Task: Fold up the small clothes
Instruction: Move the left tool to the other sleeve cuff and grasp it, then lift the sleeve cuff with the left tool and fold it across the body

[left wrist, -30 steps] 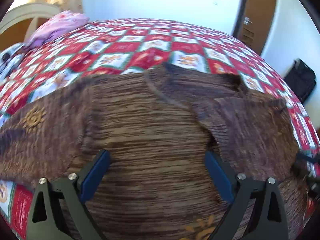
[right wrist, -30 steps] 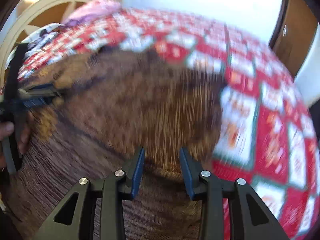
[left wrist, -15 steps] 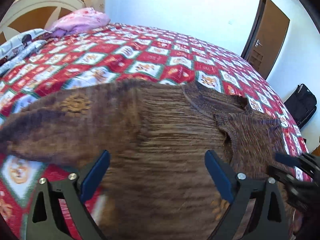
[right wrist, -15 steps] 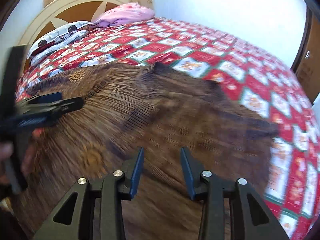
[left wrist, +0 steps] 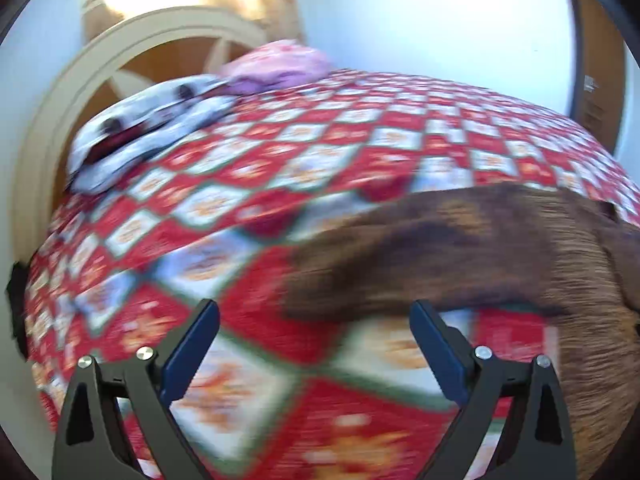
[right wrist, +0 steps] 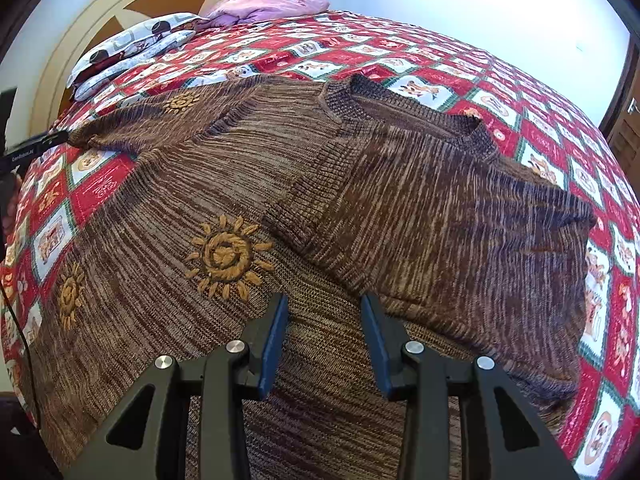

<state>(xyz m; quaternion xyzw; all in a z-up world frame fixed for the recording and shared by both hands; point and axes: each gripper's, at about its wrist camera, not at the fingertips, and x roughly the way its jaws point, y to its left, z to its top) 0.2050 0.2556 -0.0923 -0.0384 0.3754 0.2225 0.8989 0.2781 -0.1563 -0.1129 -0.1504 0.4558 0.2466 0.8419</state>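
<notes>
A brown knit sweater (right wrist: 248, 184) with orange sun embroidery lies spread on the red patterned quilt (right wrist: 420, 56). Its right sleeve is folded across the chest; its left sleeve (right wrist: 132, 124) stretches out to the left. My right gripper (right wrist: 324, 312) is open and empty, hovering over the sweater's lower middle. My left gripper (left wrist: 314, 320) is open wide and empty, over the quilt just left of the left sleeve's cuff (left wrist: 400, 280). The left gripper's fingers (right wrist: 40, 142) show at the left edge of the right wrist view, beside the cuff. The left wrist view is blurred.
Patterned pillows (right wrist: 132, 52) and a pink bundle (right wrist: 272, 0) lie by the cream headboard (right wrist: 80, 20) at the bed's far end. A wooden door (left wrist: 596, 72) stands at the right. The quilt (left wrist: 280, 184) surrounds the sweater.
My left gripper has swung left, off the sweater body to the quilt by the left cuff. My right gripper has pulled back and steadied over the lower middle, its jaws unchanged.
</notes>
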